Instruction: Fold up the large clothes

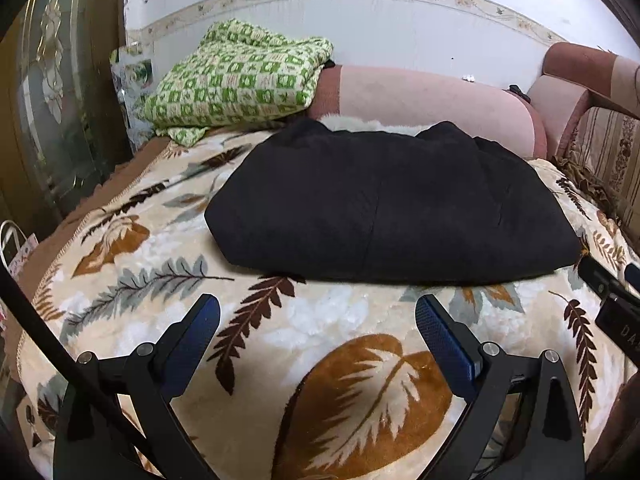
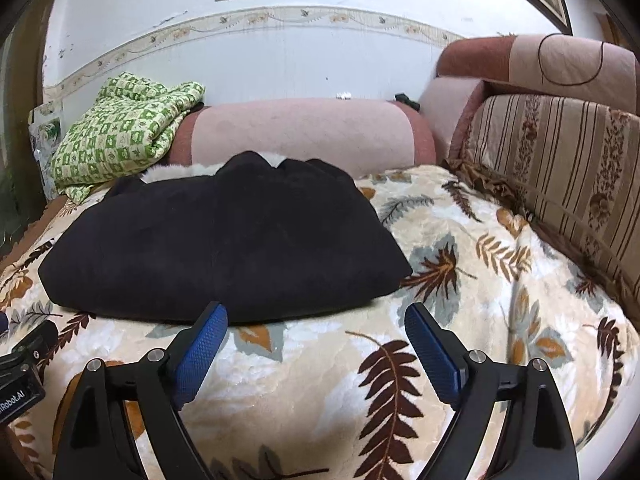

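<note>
black garment (image 1: pixel 384 212) sits folded in a thick, puffy rectangle on the leaf-print blanket (image 1: pixel 320 332), white fur poking out behind. left gripper (image 1: pixel 318 312) and right gripper (image 2: pixel 316 320) both spread wide, pinching nothing.

My two views are evenly and softly lit, bright enough on the white wall (image 1: pixel 360 40). The black garment (image 1: pixel 380 208) shows almost no detail, with a thin shadow beneath its near edge. Fisheye bending curves the wall border, and dark vignette rims every corner.
</note>
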`<state>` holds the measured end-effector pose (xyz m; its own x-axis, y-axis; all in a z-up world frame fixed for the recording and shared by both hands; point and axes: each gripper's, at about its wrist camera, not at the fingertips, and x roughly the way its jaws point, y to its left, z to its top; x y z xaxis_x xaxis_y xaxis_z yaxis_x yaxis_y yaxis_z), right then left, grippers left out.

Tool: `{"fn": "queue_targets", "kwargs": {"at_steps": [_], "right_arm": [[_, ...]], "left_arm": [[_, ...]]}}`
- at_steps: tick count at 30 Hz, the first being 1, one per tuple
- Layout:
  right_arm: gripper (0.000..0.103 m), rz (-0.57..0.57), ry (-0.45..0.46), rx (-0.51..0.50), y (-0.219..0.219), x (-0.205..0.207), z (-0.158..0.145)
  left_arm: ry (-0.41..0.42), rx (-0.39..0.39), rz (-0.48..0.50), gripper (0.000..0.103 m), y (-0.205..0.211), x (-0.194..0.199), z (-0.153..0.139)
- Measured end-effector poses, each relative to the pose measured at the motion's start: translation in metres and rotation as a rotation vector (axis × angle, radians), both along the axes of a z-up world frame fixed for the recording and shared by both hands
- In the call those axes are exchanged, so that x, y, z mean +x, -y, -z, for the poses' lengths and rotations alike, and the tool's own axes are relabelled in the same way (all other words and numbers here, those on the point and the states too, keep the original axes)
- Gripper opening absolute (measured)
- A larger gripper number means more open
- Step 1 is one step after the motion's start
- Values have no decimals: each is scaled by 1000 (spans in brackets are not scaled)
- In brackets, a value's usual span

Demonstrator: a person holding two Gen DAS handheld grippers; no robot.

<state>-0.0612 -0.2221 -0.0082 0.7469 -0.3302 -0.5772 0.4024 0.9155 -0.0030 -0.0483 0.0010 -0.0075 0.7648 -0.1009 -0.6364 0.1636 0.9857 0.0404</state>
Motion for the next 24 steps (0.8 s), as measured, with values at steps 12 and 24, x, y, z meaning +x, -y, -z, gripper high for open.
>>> {"fn": "queue_targets", "kwargs": {"at_steps": [12, 24], "right_arm": [[93, -27, -32, -34, -9, 5, 7], [93, -28, -43, -79, -16, 7, 9]], "left_arm": [[-31, 10, 14, 98, 2, 3, 7], [-57, -10, 42, 98, 2, 4, 7]]}}
